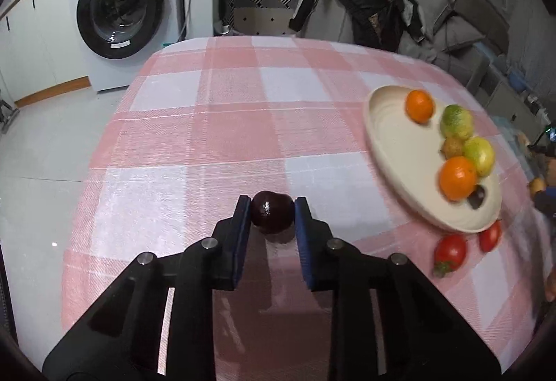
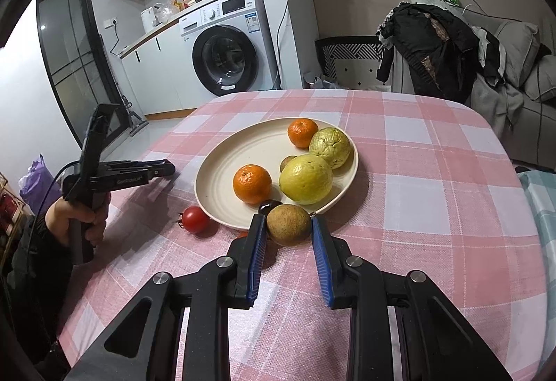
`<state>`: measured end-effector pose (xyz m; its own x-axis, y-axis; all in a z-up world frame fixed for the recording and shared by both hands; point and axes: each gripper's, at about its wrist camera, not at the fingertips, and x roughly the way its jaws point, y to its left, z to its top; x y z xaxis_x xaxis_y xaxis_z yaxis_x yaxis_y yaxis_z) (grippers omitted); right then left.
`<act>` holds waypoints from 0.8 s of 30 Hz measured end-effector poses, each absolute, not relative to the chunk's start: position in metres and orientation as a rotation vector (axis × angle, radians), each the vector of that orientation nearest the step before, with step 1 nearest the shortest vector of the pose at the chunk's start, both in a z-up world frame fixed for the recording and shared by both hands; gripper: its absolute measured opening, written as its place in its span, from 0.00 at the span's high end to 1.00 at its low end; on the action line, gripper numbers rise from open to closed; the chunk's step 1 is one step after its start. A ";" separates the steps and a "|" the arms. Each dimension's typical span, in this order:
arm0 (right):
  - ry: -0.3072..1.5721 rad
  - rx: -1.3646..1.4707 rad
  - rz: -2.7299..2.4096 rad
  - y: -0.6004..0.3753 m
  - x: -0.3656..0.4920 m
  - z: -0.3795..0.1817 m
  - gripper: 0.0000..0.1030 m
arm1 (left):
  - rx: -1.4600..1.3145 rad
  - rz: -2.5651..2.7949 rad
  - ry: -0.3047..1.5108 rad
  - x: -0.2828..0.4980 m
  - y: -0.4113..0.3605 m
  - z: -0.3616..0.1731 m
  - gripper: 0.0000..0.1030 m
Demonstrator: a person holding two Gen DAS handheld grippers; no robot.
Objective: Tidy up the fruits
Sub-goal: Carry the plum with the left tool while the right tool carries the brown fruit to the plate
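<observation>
Your left gripper [image 1: 272, 207] has its fingers [image 1: 243, 224] clamped on a dark, glossy plum [image 1: 272, 215], one blue pad against each side of it. The plum sits low over the pink-and-white checked table [image 1: 208, 124], out toward its left edge; you cannot tell from this view whether it touns the cloth or hangs just clear of it.

Your right gripper [image 2: 289, 223] is clamped the same way on a round brown fruit [image 2: 288, 224], held just at the near rim of the cream plate [image 2: 226, 165], which lies in the middle of the table.

On the plate lie two oranges, one at the far rim [image 2: 302, 132] and one nearer you [image 2: 252, 183]. Beside them are a rough-skinned yellow-green fruit [image 2: 330, 147] and a smooth yellow one [image 2: 305, 179], touching each other, with a small brown fruit [image 2: 287, 163] tucked between the yellow one and the plate's middle. A second dark plum [image 2: 267, 206] rests at the plate's near rim, just behind the brown fruit in your right fingers.

Off the plate, a red tomato [image 2: 195, 220] lies on the cloth just beside the near-left rim. The left view shows another tomato [image 1: 490, 235] close by it.

In the right view your left hand [image 2: 74, 217] grips the handle of its tool, well apart from the plate.
</observation>
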<state>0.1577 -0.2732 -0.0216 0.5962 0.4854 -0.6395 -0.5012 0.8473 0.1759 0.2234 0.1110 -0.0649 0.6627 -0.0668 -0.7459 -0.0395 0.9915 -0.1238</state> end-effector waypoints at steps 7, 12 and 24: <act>0.744 0.037 0.572 -0.272 0.168 -0.021 0.73 | -0.122 -0.112 0.727 0.197 0.063 -0.036 0.78; 0.771 0.035 0.570 -0.257 0.175 -0.018 0.73 | -0.092 -0.170 0.716 0.201 0.030 -0.025 0.78; 0.806 -0.017 0.542 -0.231 0.191 -0.033 0.73 | -0.084 -0.201 0.750 0.222 0.007 -0.044 0.78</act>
